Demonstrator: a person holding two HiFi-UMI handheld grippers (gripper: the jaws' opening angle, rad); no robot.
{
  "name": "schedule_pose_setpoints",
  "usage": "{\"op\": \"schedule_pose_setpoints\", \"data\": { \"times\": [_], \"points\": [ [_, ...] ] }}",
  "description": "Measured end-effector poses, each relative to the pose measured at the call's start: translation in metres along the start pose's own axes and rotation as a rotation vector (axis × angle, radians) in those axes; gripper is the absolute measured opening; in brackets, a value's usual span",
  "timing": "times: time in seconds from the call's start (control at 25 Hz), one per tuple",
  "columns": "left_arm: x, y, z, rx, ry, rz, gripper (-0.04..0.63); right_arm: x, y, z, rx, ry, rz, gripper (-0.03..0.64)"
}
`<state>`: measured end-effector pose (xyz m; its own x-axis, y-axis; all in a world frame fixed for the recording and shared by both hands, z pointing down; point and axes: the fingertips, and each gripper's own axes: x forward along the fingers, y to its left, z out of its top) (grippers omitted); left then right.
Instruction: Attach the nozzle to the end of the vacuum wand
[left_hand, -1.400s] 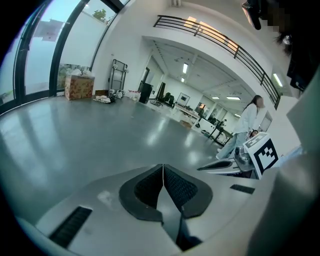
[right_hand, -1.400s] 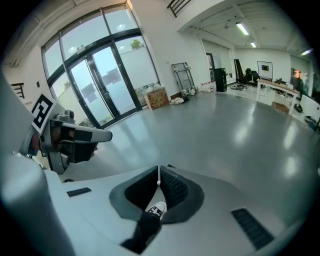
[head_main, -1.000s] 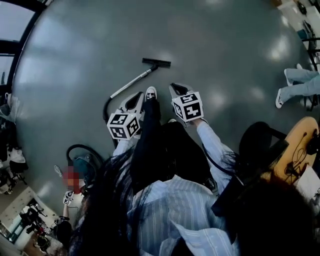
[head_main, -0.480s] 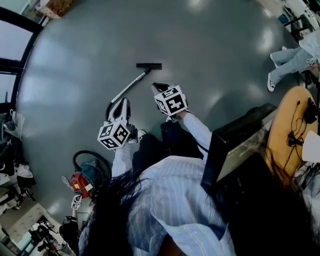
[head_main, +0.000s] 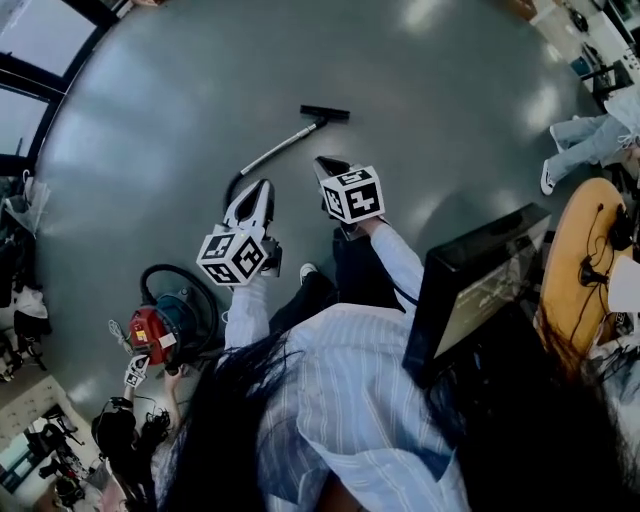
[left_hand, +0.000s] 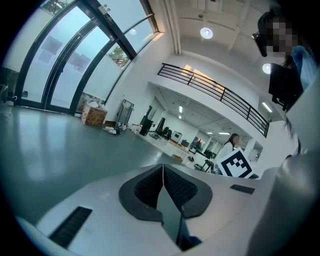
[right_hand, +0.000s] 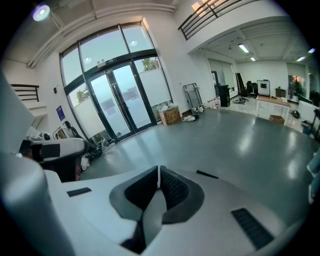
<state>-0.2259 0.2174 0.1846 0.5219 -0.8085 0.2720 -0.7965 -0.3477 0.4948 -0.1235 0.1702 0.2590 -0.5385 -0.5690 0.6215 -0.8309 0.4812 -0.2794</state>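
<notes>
Left claw (head_main: 258, 190), right claw (head_main: 328, 165): both closed, empty, held above the floor (head_main: 450, 90). Vacuum wand (head_main: 280, 148): lying on the floor just beyond them, nozzle (head_main: 325, 113) at its far end.

The head view is dim and bluish, bent hard at its rim. Pale glare patches lie on the glossy grey floor (head_main: 420, 90); the slim silver vacuum wand (head_main: 280, 151) reads sharp. Both gripper views are brighter, lit by daylight through tall glass doors (right_hand: 117, 100) and round ceiling lamps (left_hand: 205, 33), corners vignetted black.
</notes>
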Motion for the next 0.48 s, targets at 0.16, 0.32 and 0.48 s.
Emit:
{"op": "schedule_pose_setpoints", "data": {
  "times": [0.16, 0.32, 0.48],
  "points": [
    [-0.064, 0.020, -0.025, -0.027, 0.019, -0.006, 0.012, -0.015, 0.055, -0.036, 0.025, 0.019, -0.001, 0.020],
    [-0.115, 0.042, -0.057, -0.072, 0.019, 0.005, 0.012, -0.031, 0.098, -0.083, -0.004, 0.064, -0.018, 0.020],
    [-0.151, 0.056, -0.064, -0.094, -0.009, 0.026, 0.012, -0.051, 0.120, -0.107, -0.030, 0.087, -0.037, 0.020]
  ]
}}
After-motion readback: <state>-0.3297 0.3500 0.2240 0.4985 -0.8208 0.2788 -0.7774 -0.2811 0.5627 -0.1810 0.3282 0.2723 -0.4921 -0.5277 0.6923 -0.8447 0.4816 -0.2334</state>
